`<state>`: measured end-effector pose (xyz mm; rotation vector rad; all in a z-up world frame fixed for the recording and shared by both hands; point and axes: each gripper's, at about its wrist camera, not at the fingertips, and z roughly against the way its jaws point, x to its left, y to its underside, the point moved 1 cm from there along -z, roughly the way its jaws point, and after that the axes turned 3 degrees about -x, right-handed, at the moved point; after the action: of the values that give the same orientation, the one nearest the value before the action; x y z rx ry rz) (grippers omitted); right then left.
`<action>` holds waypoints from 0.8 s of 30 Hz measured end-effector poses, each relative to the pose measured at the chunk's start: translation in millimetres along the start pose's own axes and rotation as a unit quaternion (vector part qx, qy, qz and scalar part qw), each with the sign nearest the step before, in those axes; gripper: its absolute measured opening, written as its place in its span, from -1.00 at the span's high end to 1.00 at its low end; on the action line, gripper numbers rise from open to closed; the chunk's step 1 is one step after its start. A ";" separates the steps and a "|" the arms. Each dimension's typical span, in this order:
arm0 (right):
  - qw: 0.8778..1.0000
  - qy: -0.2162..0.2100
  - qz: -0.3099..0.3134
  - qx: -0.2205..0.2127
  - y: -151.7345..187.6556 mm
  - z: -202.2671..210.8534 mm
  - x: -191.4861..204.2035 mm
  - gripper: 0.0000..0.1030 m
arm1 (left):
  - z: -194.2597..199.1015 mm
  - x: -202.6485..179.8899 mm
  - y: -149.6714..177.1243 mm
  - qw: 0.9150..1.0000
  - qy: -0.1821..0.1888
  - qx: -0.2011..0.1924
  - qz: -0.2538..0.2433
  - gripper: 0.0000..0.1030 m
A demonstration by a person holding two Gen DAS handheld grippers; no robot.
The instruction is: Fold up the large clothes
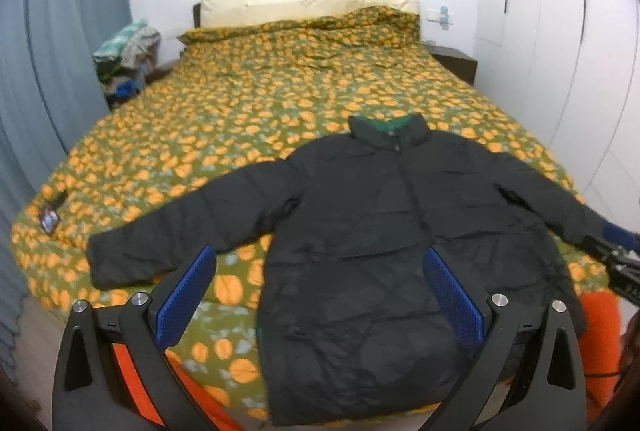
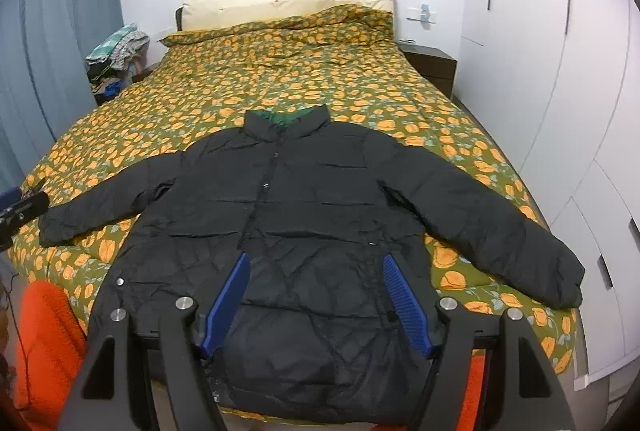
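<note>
Orange-flowered quilt [image 2: 340,87] covers bed. Black puffer jacket [image 2: 304,199] lies flat at foot end, front up, sleeves spread, likely laid out for folding. Left gripper [image 1: 316,263] and right gripper [image 2: 316,271] hover above hem, jaws spread, holding nothing.

we see bare bed [image 2: 280,79] beyond the jacket [image 2: 304,199]; a phone [image 1: 50,220] lies near its left sleeve.

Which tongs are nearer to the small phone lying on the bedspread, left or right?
Left. The phone lies near the bed's left edge. The left tongs hang open on that side, beyond the jacket's left sleeve. The right tongs hang open over the jacket's hem, farther away.
</note>
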<state>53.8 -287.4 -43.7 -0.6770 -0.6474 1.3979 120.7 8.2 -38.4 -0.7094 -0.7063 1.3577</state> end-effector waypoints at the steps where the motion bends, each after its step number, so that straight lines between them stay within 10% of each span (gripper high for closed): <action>1: 1.000 0.001 -0.004 -0.001 0.7 0.6 -3.5 -0.37 | 0.7 2.6 0.1 1.000 0.000 -0.003 0.002 -0.99; 11: 0.978 0.066 -0.197 -0.015 24.2 -5.5 -172.3 -0.37 | -5.1 12.6 -7.9 0.999 0.007 0.001 0.031 -0.99; 13: 0.960 0.083 -0.265 -0.025 39.5 -7.0 -226.6 -0.38 | -5.9 11.6 -8.9 0.999 0.005 -0.001 0.035 -0.99; 19: 0.850 0.093 -0.518 -0.018 136.2 -28.8 -365.7 -0.38 | -23.0 2.8 -3.5 0.999 0.007 0.026 0.030 -0.99; 24: 0.799 0.054 -0.598 -0.040 169.7 -57.3 -405.3 -0.38 | -32.5 -5.8 -1.7 0.999 0.005 0.037 0.021 -0.99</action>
<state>-41.6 -685.4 -213.7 -0.2653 -0.8209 0.1415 147.0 0.9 -57.1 -0.6750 -0.6317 1.4109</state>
